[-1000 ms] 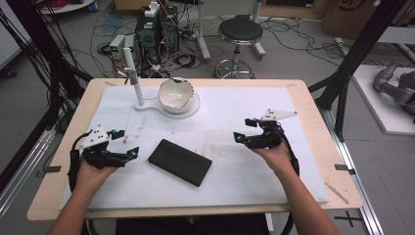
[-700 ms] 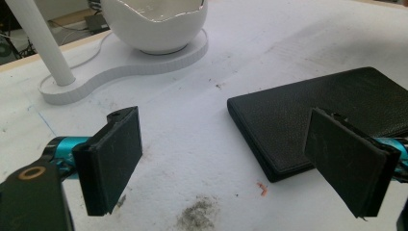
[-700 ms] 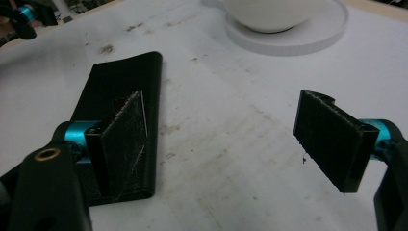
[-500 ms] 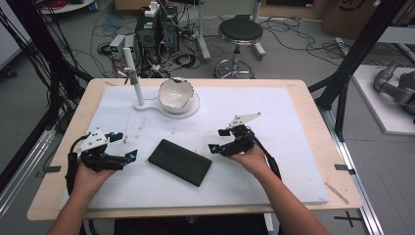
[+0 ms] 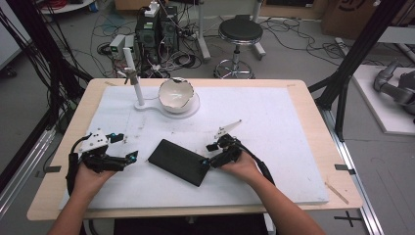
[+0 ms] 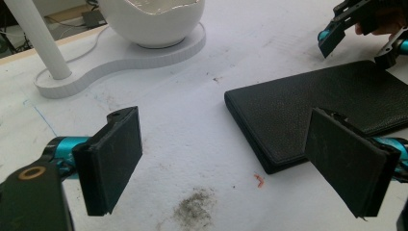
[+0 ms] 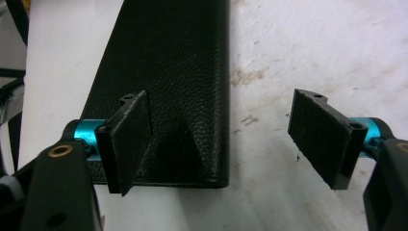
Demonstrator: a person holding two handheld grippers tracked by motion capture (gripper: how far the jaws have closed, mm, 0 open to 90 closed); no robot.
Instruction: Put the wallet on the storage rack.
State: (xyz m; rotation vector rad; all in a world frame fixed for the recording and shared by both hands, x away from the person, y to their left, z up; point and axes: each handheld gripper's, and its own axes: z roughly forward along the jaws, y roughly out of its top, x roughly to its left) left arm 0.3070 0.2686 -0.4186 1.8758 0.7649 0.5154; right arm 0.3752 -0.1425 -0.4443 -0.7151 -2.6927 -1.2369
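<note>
- A flat black case lies in the near middle of the white table. It looks like soft leather.
- The right gripper is at the right end of the case. Its jaws are spread wide and have just been closing a little.
- In the right gripper view, one jaw hangs over the end of the black case and the other jaw is over bare table beside it. Only a corner of the case is between them, and the pads do not press on it.
- The left gripper waits near the left end of the case, a little apart from it. Its jaws are spread wide too, with nothing in them.
- In the left gripper view, the case lies flat ahead and to the right, just past one jaw.
- Far off on the table stands a white bowl on a white stand with a post.
- I think the job has hardly begun. The case has not been gripped or lifted yet.
- What is left, I guess: pinch the case, then pick it up or open it.
</note>
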